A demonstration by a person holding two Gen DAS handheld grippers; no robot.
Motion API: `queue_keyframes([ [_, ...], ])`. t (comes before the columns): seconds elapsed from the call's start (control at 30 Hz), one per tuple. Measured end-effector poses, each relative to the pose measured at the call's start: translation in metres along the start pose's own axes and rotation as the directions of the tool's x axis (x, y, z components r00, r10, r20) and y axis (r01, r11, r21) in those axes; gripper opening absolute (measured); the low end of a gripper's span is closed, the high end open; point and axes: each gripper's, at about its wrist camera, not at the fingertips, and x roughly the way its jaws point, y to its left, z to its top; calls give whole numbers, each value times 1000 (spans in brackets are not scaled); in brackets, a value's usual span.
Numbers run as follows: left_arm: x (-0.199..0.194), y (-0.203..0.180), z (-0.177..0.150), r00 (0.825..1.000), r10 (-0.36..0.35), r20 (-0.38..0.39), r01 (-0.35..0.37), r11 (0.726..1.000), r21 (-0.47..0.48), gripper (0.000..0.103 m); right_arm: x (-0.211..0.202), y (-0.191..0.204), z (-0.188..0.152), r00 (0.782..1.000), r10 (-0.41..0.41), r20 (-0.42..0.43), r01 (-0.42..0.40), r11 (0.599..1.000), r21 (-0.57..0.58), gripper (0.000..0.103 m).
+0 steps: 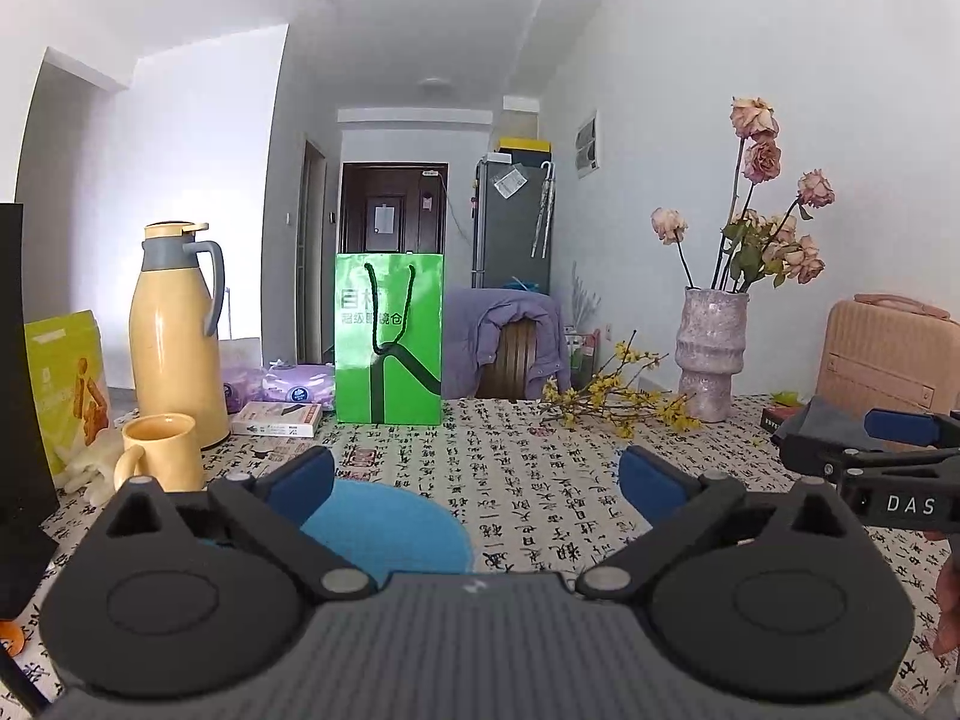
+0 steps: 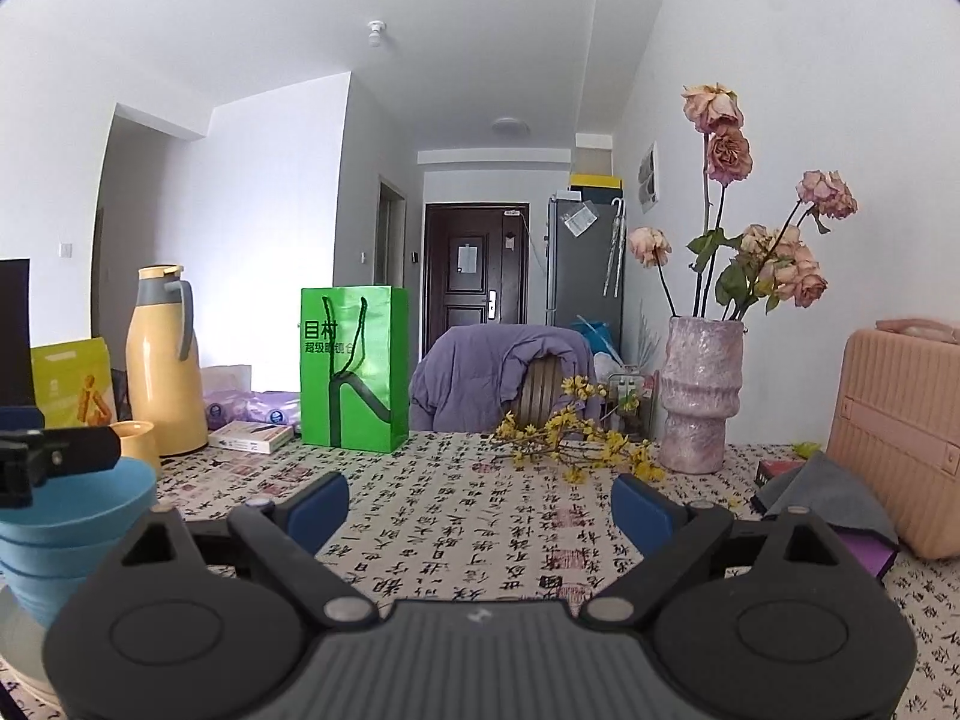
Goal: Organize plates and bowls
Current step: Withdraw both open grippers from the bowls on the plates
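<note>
Left gripper point(image 1: 477, 480): jaws spread, empty, above blue bowls point(image 1: 390, 531) | Right gripper point(image 2: 480, 507): jaws spread, empty, bowls stacked on white plate point(image 2: 18, 636) to its left | Tablecloth point(image 2: 480, 516) beneath

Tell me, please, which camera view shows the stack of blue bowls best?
The right wrist view. There the blue bowls appear from the side, nested, with several rims visible, on a pale plate. The left wrist view shows only the inside of the top bowl, half hidden behind the open left gripper.
</note>
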Motion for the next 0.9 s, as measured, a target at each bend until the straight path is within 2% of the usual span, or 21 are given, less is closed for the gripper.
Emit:
queue_keyframes([
  [0.23,-26,-1,-8,1000,4,10,-4,1000,-4,103,-27,7,-9,1000,-2,5,2,1000,-3,95],
  [0.53,-80,1,-31,1000,26,13,-26,1000,-2,103,-79,20,-33,1000,-3,5,3,1000,-9,95],
  [0.9,-150,0,-74,997,68,-39,-69,997,-39,103,-153,34,-65,999,48,-2,-48,999,24,95],
])
